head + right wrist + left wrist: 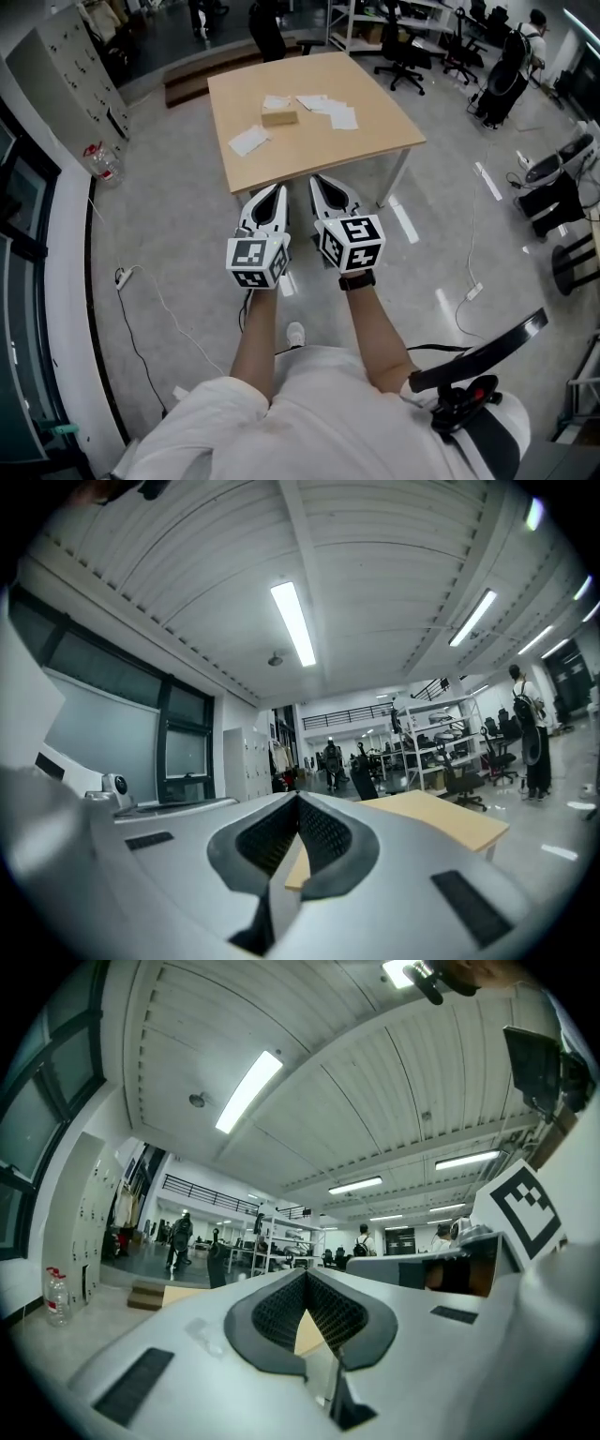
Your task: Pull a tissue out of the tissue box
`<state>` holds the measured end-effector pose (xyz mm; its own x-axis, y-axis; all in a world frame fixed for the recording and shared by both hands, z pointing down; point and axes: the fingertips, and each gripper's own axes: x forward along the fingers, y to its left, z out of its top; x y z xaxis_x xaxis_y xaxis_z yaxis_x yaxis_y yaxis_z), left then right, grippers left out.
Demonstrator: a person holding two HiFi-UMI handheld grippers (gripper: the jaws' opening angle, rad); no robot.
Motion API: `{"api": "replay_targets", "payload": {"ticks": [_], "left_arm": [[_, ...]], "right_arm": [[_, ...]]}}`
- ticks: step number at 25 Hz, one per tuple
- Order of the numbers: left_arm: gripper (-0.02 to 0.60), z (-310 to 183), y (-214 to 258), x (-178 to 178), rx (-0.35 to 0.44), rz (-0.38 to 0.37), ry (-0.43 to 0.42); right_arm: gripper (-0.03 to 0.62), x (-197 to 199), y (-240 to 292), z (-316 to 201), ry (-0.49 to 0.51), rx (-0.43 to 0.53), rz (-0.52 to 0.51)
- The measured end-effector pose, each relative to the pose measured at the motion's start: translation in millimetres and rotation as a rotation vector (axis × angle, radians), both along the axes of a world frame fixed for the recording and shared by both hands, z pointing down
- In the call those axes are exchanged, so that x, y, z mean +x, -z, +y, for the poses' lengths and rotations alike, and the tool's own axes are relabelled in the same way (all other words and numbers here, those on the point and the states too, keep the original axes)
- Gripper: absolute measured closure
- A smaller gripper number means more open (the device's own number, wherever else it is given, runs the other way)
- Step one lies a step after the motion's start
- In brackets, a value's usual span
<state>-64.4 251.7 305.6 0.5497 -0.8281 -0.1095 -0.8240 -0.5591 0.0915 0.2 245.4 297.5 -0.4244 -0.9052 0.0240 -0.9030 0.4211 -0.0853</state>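
Note:
A small tan tissue box (279,117) sits near the middle of the light wooden table (375,131), with loose white tissues (248,140) lying around it. Both grippers are held side by side in the air, short of the table's near edge and pointing toward it. My left gripper (278,191) is shut with nothing in it, and its pads meet at the tips (306,1273). My right gripper (316,181) is also shut and empty (298,800). The right gripper view shows the table top (441,819) beyond the jaws. The box itself does not show in either gripper view.
A water bottle (105,165) stands on the floor by grey lockers (75,66) at the left. A power strip and cable (124,277) run along the left floor. Office chairs (405,52) and shelving stand behind the table, and more chairs and cables at the right.

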Motion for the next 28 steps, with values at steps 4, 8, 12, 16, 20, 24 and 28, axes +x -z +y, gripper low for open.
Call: {"api": "replay_targets", "payload": {"ticks": [4, 8, 12, 16, 20, 24, 28], "left_arm": [[0.580, -38, 2, -23, 0.009, -0.016, -0.008], [0.580, -74, -4, -42, -0.010, -0.027, 0.012], [0.580, -104, -17, -45, -0.045, -0.025, 0.011], [0.580, -132, -30, -27, -0.068, -0.005, -0.017], [0.580, -168, -37, 3, -0.084, -0.020, -0.051], [0.580, -216, -20, 29, -0.056, -0.019, -0.050], [0.580, -268, -1, 43, -0.025, -0.011, 0.000]], "right_arm": [[0.592, -30, 12, -37, 0.011, 0.046, 0.002], [0.592, -49, 12, -68, 0.021, 0.050, 0.013], [0.592, -49, -1, -92, 0.015, 0.023, 0.041], [0.592, -27, -19, -119, -0.009, -0.008, 0.046], [0.592, -3, -29, -165, -0.015, -0.034, 0.028], [0.592, 15, -11, -221, 0.010, -0.005, 0.012], [0.592, 32, 10, -269, 0.053, 0.035, 0.014]]}}
